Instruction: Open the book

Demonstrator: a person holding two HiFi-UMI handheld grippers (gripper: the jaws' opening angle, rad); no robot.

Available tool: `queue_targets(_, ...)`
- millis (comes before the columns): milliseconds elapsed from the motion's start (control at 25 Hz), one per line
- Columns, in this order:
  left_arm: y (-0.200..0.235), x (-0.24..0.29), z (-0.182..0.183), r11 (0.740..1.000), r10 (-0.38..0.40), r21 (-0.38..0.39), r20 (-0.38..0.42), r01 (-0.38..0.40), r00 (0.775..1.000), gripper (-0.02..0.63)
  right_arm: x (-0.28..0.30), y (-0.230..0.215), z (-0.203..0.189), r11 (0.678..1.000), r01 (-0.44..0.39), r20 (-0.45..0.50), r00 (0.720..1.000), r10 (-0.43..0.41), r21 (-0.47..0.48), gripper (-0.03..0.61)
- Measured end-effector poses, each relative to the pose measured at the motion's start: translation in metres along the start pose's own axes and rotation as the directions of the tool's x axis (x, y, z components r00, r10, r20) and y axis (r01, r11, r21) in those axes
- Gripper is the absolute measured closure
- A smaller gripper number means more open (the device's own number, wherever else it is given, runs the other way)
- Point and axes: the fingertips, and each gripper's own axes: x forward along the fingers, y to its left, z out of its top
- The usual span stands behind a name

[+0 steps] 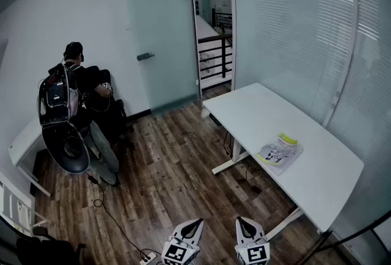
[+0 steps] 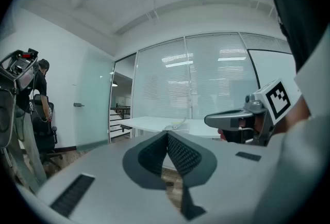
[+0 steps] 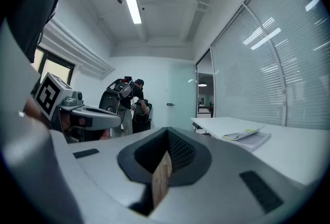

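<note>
Closed book [image 1: 279,152] on counter [image 1: 256,112], 3 o'clock. Left tongs [image 1: 194,225] and right tongs [image 1: 243,222] at 6 o'clock, both closed (nothing gripped), well apart from it.

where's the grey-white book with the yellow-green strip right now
In the head view the book with a grey-white cover and yellow-green strip lies on the right, on the long white table, near its edge facing the wooden floor.

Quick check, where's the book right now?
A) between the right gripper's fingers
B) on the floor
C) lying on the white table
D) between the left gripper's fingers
C: the book lies on the white table, near its edge.
</note>
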Motion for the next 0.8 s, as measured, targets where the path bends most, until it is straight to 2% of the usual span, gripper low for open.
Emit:
queue_targets(320,-0.029,-0.002,-0.009,1.0,0.003,-0.001,-0.019,-0.003,1.0,0.601,-0.021,-0.011,0.001,1.0,0.014,0.006,1.0,-0.013,-0.022,0.577)
queue_targets(800,-0.02,-0.007,-0.014,0.999,0.037,-0.001,-0.036,-0.037,0.999,0.601,-0.018,-0.011,-0.003,1.0,0.016,0.06,0.998,-0.017,0.022,0.574)
